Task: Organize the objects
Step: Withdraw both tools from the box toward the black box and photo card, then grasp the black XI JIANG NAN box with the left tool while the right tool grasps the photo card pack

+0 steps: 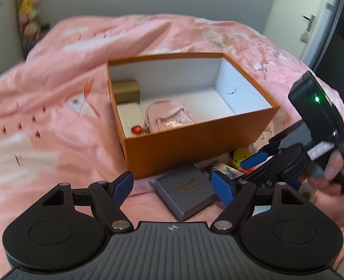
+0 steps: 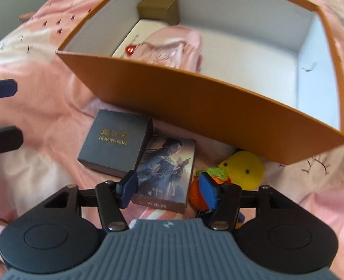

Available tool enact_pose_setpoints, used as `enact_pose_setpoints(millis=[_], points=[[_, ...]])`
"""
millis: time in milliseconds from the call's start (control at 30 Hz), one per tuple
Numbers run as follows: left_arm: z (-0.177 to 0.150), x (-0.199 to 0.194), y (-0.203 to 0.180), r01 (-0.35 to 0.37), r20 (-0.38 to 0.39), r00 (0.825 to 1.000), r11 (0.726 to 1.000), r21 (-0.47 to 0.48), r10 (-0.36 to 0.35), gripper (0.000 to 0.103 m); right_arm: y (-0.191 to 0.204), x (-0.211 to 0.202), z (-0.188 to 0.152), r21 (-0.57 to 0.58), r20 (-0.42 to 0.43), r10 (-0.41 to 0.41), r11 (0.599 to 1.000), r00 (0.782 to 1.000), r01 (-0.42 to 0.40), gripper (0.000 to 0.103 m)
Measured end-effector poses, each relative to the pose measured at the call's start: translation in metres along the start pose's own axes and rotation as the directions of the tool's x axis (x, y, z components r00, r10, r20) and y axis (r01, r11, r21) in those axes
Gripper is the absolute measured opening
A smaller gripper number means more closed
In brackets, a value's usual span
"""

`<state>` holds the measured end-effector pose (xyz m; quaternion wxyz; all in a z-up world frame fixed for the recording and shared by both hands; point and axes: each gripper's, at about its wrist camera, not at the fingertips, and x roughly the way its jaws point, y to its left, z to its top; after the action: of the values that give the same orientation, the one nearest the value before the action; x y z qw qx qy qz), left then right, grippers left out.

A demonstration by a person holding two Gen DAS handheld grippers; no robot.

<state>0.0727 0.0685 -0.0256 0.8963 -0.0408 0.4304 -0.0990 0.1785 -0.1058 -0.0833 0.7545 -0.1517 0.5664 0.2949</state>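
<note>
An open orange box [image 1: 195, 140] [image 2: 195, 107] sits on the pink bed. Inside lie a pink pouch [image 1: 169, 116] [image 2: 174, 46], a gold box [image 1: 126, 92] [image 2: 159, 9] and a white card with a red heart [image 2: 131, 49]. In front of it lie a grey box marked XIJIANG NAN [image 1: 185, 191] [image 2: 116, 143], a picture box with a painted figure [image 2: 166, 175] and a yellow plush toy [image 2: 241, 168] [image 1: 240, 156]. My left gripper [image 1: 174, 186] is open above the grey box. My right gripper [image 2: 168, 186] [image 1: 258, 163] is open, its fingers on either side of the picture box.
The pink duvet [image 1: 55, 116] covers the whole bed. A white door with a handle [image 1: 309, 23] stands at the far right. Colourful items [image 1: 28, 7] hang at the far left wall. An orange toy [image 2: 197, 196] lies beside the plush.
</note>
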Motion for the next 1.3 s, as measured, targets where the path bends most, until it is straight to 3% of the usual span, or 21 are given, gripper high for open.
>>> enact_pose_setpoints(millis=[233, 367, 700, 733, 767, 800, 967, 1167, 1233, 1300], points=[[0.007, 0.021, 0.001, 0.007, -0.073, 0.997, 0.993, -0.115, -0.015, 0.090, -0.005, 0.020, 0.016, -0.003, -0.096, 0.075, 0.997, 0.993, -0.075, 0.069], [0.009, 0.035, 0.004, -0.005, -0.123, 0.992, 0.982, -0.189, -0.019, 0.090, -0.004, 0.021, 0.017, -0.027, -0.101, 0.072, 0.997, 0.992, -0.075, 0.066], [0.009, 0.067, 0.007, -0.014, -0.216, 0.973, 0.922, -0.387, -0.076, 0.091, -0.010, -0.016, -0.002, -0.036, -0.002, 0.076, 0.996, 0.997, -0.076, 0.062], [0.010, 0.070, 0.006, -0.015, -0.223, 0.971, 0.915, -0.404, -0.083, 0.092, -0.011, -0.023, -0.004, -0.040, 0.016, 0.070, 0.997, 0.997, -0.069, 0.059], [0.010, 0.075, 0.005, -0.021, -0.231, 0.969, 0.909, -0.417, -0.084, 0.092, -0.012, -0.031, -0.007, -0.043, 0.033, 0.061, 0.997, 0.998, -0.059, 0.038], [0.010, 0.079, 0.004, -0.036, -0.240, 0.968, 0.904, -0.426, -0.074, 0.093, -0.013, -0.037, -0.009, -0.049, 0.054, 0.022, 0.999, 0.998, -0.019, 0.000], [0.010, 0.098, -0.004, -0.113, -0.289, 0.957, 0.909, -0.402, -0.009, 0.093, -0.036, -0.059, -0.012, 0.026, 0.075, 0.061, 0.998, 0.995, -0.063, 0.007], [0.010, 0.114, -0.009, -0.175, -0.336, 0.941, 0.910, -0.375, 0.042, 0.094, -0.041, -0.054, -0.013, 0.041, 0.057, 0.075, 0.996, 0.996, -0.078, 0.011], [0.011, 0.118, -0.014, -0.197, -0.348, 0.935, 0.920, -0.338, 0.072, 0.094, -0.042, -0.049, -0.014, 0.041, 0.056, 0.079, 0.996, 0.995, -0.081, 0.024], [0.012, 0.122, -0.018, -0.218, -0.359, 0.928, 0.926, -0.308, 0.099, 0.094, -0.043, -0.044, -0.014, 0.042, 0.055, 0.087, 0.995, 0.995, -0.090, 0.031]])
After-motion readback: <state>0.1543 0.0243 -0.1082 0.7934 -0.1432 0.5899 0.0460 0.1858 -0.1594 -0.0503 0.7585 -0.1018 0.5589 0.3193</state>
